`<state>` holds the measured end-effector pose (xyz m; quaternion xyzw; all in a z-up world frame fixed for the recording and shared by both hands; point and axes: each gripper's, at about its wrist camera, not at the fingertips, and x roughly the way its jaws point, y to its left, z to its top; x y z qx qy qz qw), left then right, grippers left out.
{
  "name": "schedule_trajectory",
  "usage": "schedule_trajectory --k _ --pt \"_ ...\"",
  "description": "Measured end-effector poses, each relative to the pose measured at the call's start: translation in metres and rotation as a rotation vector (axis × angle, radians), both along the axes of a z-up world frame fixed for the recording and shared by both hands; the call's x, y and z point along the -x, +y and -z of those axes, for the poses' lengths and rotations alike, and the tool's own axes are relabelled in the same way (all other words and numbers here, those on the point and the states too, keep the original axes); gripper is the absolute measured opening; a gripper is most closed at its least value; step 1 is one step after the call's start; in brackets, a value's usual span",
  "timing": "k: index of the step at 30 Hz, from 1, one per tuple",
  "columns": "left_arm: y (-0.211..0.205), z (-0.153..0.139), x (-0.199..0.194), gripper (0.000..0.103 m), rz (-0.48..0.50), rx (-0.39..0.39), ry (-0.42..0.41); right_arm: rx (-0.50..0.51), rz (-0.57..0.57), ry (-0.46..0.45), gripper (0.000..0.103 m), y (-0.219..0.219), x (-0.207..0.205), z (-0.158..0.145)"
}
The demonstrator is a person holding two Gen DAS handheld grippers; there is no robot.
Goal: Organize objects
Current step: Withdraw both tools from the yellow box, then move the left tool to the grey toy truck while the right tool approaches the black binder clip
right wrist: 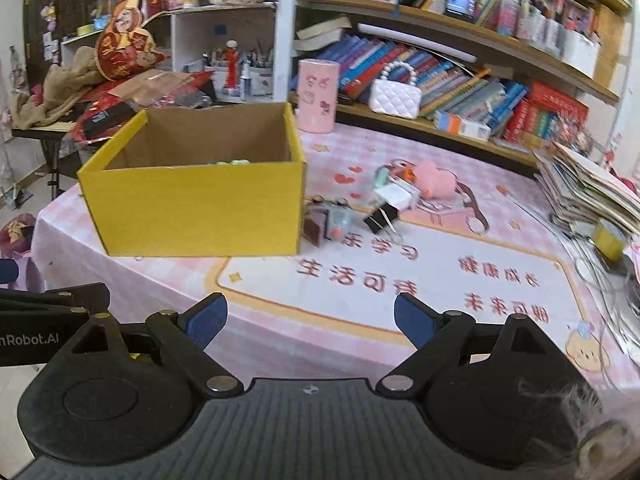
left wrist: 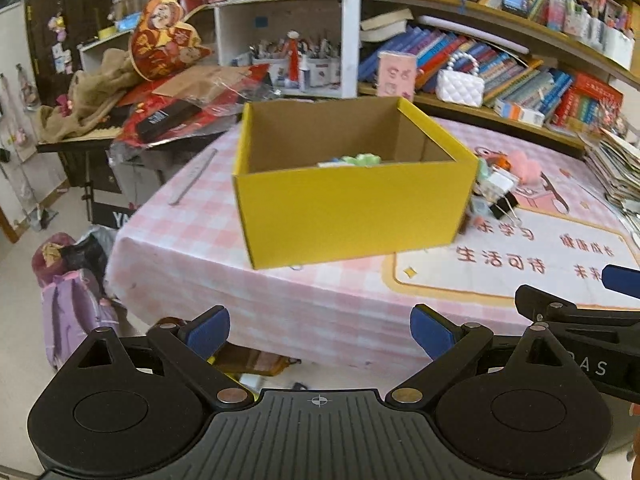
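An open yellow cardboard box (left wrist: 352,208) (right wrist: 196,208) stands on the pink checked table, with pale green items (left wrist: 360,159) inside. Right of it lie small loose objects: a black binder clip (right wrist: 380,219), a brown and grey item (right wrist: 328,222), a white block (right wrist: 394,194) and a pink fluffy thing (right wrist: 434,178). My left gripper (left wrist: 320,330) is open and empty, near the table's front edge, well short of the box. My right gripper (right wrist: 310,322) is open and empty above the printed mat (right wrist: 400,280), short of the loose objects.
A pink cylinder (right wrist: 317,96) stands behind the box. Bookshelves with a white quilted purse (right wrist: 394,98) run along the back. A stack of papers (right wrist: 588,188) lies at the right edge. A cluttered stand (left wrist: 120,120) and bags on the floor (left wrist: 72,280) are left of the table.
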<state>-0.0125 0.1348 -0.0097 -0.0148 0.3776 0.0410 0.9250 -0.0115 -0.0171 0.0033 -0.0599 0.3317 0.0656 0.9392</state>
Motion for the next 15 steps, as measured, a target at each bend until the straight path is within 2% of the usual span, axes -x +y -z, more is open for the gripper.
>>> schedule_trajectory --k 15 --pt "-0.051 0.010 -0.023 0.099 0.174 0.009 0.041 0.004 0.187 0.059 0.094 -0.053 0.002 0.010"
